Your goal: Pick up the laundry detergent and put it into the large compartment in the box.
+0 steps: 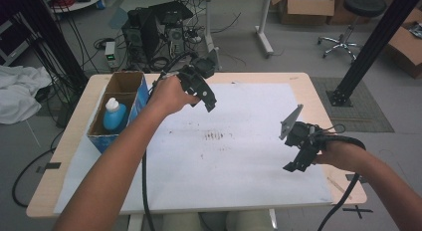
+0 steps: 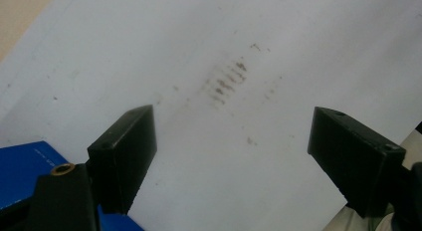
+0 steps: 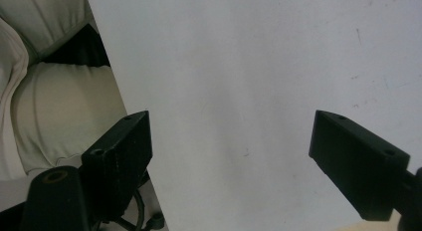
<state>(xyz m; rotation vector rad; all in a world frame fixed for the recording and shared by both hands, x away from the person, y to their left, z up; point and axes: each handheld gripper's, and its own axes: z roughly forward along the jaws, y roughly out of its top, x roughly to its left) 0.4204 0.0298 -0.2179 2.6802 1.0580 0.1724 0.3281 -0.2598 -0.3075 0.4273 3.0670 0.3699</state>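
My left gripper (image 1: 209, 102) is held above the back left part of the white sheet (image 1: 239, 156), just right of a cardboard box (image 1: 133, 81). In the left gripper view its jaws (image 2: 231, 129) stand wide open with nothing between them, above brown smudges (image 2: 226, 81) on the sheet. My right gripper (image 1: 296, 164) hovers over the sheet's right side, its grey plate up. Its jaws (image 3: 231, 129) are also wide open and empty, over bare white sheet (image 3: 259, 66).
The blue-sided cardboard box holds a blue bottle (image 1: 113, 115) with a white cap; its blue corner (image 2: 22, 164) sits beside my left jaw. The person's light trousers (image 3: 50, 106) lie past the table's near edge. Cables, computers and a stool stand on the floor beyond.
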